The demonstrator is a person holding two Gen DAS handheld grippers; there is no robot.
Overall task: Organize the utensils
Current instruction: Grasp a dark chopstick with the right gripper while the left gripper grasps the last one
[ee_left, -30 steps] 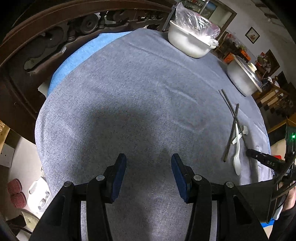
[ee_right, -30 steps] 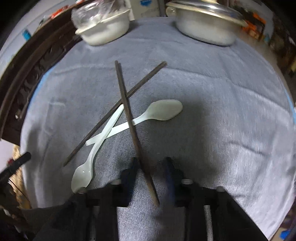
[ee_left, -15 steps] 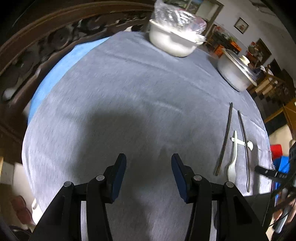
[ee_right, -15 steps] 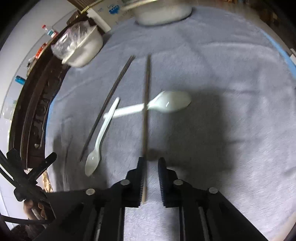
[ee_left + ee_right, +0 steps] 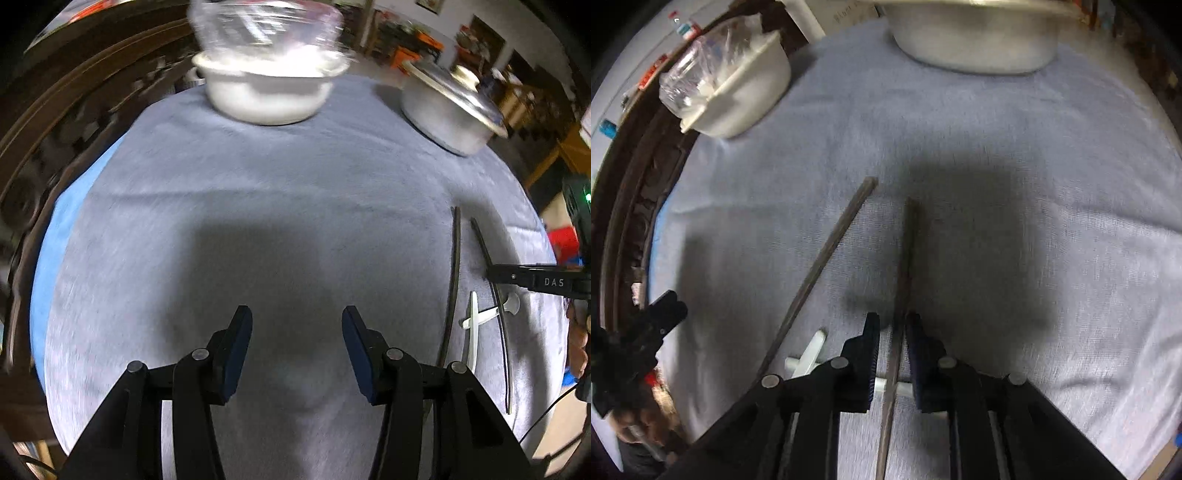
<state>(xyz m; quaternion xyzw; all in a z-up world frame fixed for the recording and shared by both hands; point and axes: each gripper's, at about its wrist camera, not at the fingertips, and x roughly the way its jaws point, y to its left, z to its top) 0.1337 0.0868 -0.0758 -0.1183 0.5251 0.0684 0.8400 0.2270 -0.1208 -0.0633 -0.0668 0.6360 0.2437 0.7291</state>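
Note:
Two dark chopsticks lie nearly side by side on the grey cloth (image 5: pixel 1034 184). One chopstick (image 5: pixel 827 258) rests to the left. The other chopstick (image 5: pixel 908 251) runs between the jaws of my right gripper (image 5: pixel 892 332), which stand narrowly open with a gap on the left side. Two white spoons (image 5: pixel 812 350) cross beneath that gripper, mostly hidden. In the left wrist view the chopsticks (image 5: pixel 452 288) and spoons (image 5: pixel 474 332) lie at the far right, and a right gripper finger (image 5: pixel 517 277) reaches over them. My left gripper (image 5: pixel 297 332) hangs open over bare cloth.
A white bowl covered with plastic (image 5: pixel 269 96) and a lidded metal pot (image 5: pixel 450 114) stand at the far edge of the table. Dark carved wooden furniture (image 5: pixel 74 122) curves around the left. A person's hand (image 5: pixel 576 339) shows at the right edge.
The crossed chopsticks now lie nearly parallel. My right gripper has slid forward along the one between its jaws. The left gripper has swung so that the bowl and pot sit nearer.

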